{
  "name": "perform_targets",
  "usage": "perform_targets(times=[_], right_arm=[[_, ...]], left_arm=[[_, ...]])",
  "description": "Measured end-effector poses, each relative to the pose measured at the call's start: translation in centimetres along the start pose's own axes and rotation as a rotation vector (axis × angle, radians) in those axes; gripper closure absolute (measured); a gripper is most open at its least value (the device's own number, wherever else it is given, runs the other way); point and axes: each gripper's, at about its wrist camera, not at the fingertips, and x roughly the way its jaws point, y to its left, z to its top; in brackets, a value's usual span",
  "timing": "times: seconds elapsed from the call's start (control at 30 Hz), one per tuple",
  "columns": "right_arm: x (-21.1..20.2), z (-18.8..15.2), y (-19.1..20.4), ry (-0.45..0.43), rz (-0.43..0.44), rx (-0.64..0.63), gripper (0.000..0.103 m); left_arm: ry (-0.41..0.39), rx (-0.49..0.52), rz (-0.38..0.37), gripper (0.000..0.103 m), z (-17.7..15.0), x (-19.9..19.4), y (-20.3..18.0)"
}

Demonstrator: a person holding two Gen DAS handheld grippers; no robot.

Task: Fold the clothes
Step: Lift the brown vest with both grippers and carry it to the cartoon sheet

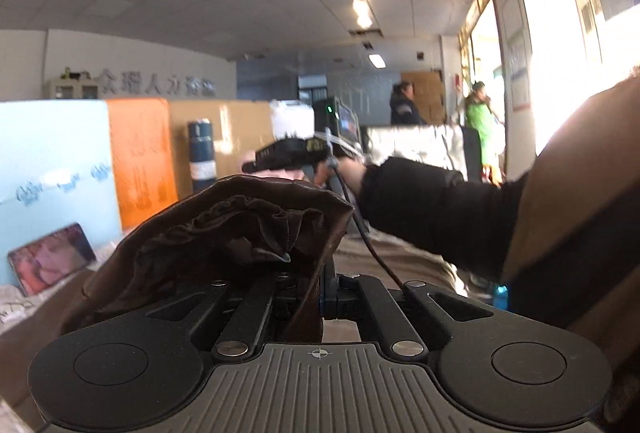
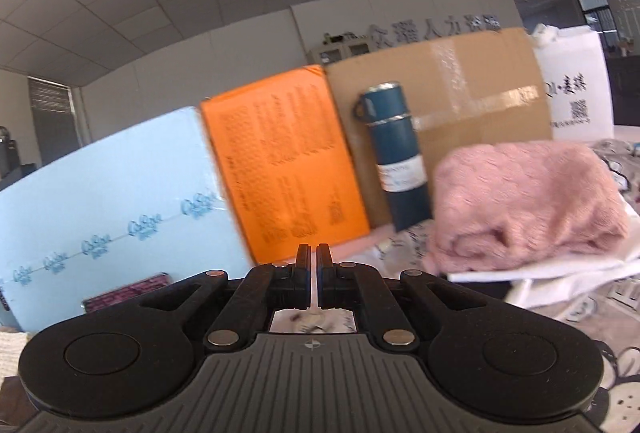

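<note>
My left gripper (image 1: 308, 269) is shut on a dark brown garment (image 1: 224, 229), which bunches up over its fingers and hides the tips. The garment is lifted off the surface. The right gripper shows in the left wrist view (image 1: 260, 163), held by a hand in a black sleeve, above a bit of pink cloth. In the right wrist view my right gripper (image 2: 314, 253) has its fingers nearly together with nothing between them. A folded pink fuzzy garment (image 2: 524, 201) lies to its right on white cloth (image 2: 560, 269).
An orange box (image 2: 280, 161), a light blue panel (image 2: 112, 185), a cardboard box (image 2: 460, 93) and a blue thermos (image 2: 396, 153) stand at the back. A white bag (image 2: 576, 81) is at far right. A phone (image 1: 52, 257) leans at left. Two people (image 1: 406, 105) stand far off.
</note>
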Motion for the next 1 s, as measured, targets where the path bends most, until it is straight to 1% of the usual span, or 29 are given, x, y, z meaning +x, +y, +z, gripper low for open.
perform_targets(times=[0.1, 0.17, 0.2, 0.23, 0.27, 0.3, 0.37, 0.4, 0.43, 0.47, 0.5, 0.53, 0.57, 0.6, 0.63, 0.67, 0.8, 0.87, 1.0], right_arm=[[-1.4, -0.8, -1.9, 0.019, 0.01, 0.03, 0.099], [-2.6, -1.1, -2.7, 0.038, 0.016, 0.043, 0.098], [-3.2, -1.2, -2.6, 0.048, 0.027, 0.045, 0.096], [-3.7, -1.2, -2.6, 0.058, 0.038, 0.048, 0.094], [-4.4, -1.2, -2.4, 0.063, 0.052, 0.048, 0.081], [-5.1, -1.2, -2.2, 0.067, 0.066, 0.048, 0.057], [-6.8, -1.3, -1.3, 0.074, 0.114, 0.028, 0.036], [-7.6, -1.4, -0.8, 0.077, 0.139, 0.019, 0.03], [-8.5, -1.6, -0.3, 0.075, 0.168, -0.001, 0.026], [-9.3, -1.8, 0.3, 0.073, 0.198, -0.021, 0.018], [-10.0, -2.0, 0.8, 0.076, 0.228, -0.034, 0.015], [-10.6, -2.3, 1.2, 0.078, 0.259, -0.047, 0.015], [-11.2, -2.5, 1.6, 0.084, 0.288, -0.051, 0.012], [-11.6, -2.7, 1.9, 0.091, 0.311, -0.05, 0.009], [-11.9, -3.0, 2.1, 0.1, 0.33, -0.049, 0.008], [-12.1, -3.2, 2.3, 0.111, 0.344, -0.048, 0.008], [-12.5, -4.0, 2.6, 0.137, 0.367, -0.039, 0.007], [-12.5, -4.4, 2.7, 0.155, 0.378, -0.035, 0.006], [-12.4, -4.8, 3.3, 0.204, 0.445, -0.028, 0.006]], left_arm=[[0.11, -0.012, -0.05, 0.102, -0.9, 1.2, -0.3], [0.166, -0.021, -0.053, 0.101, -1.3, 1.9, -0.6], [0.184, -0.025, -0.047, 0.1, -1.5, 2.4, -0.7], [0.197, -0.031, -0.04, 0.096, -1.8, 2.8, -0.9], [0.192, -0.044, -0.024, 0.096, -1.8, 2.9, -0.9], [0.188, -0.058, -0.008, 0.095, -1.9, 3.0, -1.0], [0.179, -0.086, 0.023, 0.093, -2.1, 3.3, -1.1], [0.175, -0.099, 0.038, 0.092, -2.2, 3.4, -1.1], [0.171, -0.113, 0.054, 0.085, -2.3, 3.5, -1.2], [0.166, -0.127, 0.068, 0.08, -2.4, 3.6, -1.2], [0.16, -0.143, 0.075, 0.077, -2.4, 3.6, -1.3], [0.154, -0.158, 0.082, 0.07, -2.3, 3.6, -1.4], [0.148, -0.174, 0.089, 0.061, -2.3, 3.6, -1.4], [0.142, -0.189, 0.096, 0.056, -2.2, 3.6, -1.5], [0.135, -0.205, 0.103, 0.049, -2.2, 3.6, -1.6], [0.129, -0.22, 0.11, 0.047, -2.2, 3.7, -1.6], [0.122, -0.261, 0.127, 0.045, -2.1, 3.9, -1.9], [0.112, -0.274, 0.139, 0.04, -2.2, 3.9, -2.0], [0.074, -0.3, 0.177, 0.037, -2.3, 3.5, -2.2]])
